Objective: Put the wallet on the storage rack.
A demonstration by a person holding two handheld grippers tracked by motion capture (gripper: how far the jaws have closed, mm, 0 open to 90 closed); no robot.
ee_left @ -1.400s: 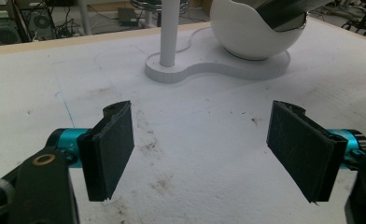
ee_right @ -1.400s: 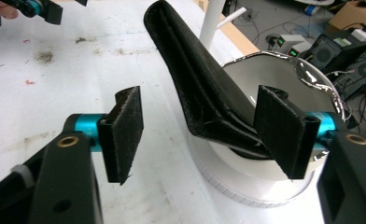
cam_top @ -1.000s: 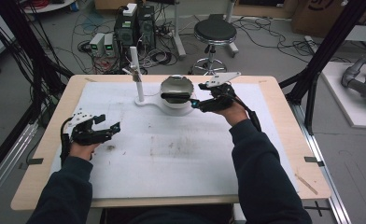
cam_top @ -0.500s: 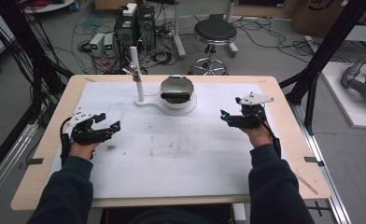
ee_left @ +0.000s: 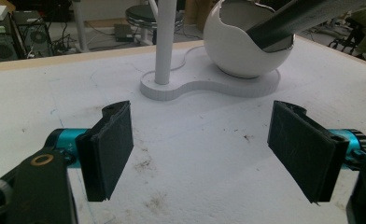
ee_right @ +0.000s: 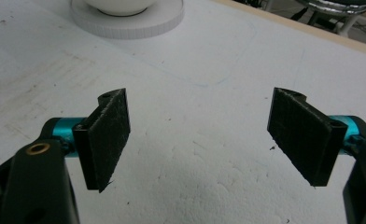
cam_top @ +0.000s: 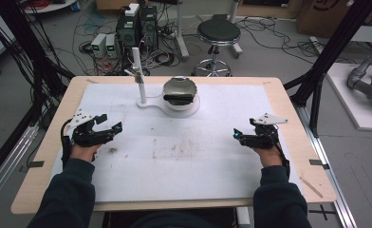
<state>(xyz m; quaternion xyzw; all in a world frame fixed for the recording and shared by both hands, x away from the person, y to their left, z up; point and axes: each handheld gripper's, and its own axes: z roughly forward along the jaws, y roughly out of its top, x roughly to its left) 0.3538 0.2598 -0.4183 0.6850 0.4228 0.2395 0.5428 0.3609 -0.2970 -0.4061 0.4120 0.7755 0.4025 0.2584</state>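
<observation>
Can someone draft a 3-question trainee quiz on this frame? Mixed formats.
1. True or false: the right claw is shut on something.
2. What lies across the opening of the white bowl? A) a dark flat tool B) a cloth C) a cup
3. Fill in: the white post and the bowl share one white ____ .

Key:
1. False; both the right and the left claw are open and hold nothing.
2. A
3. base

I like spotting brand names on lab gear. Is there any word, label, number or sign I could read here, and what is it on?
None can be read.
Cardboard box at the far right: a dark mark, too blurred to read.
White bowl, its stand and both tools' pads: no lettering.
</observation>
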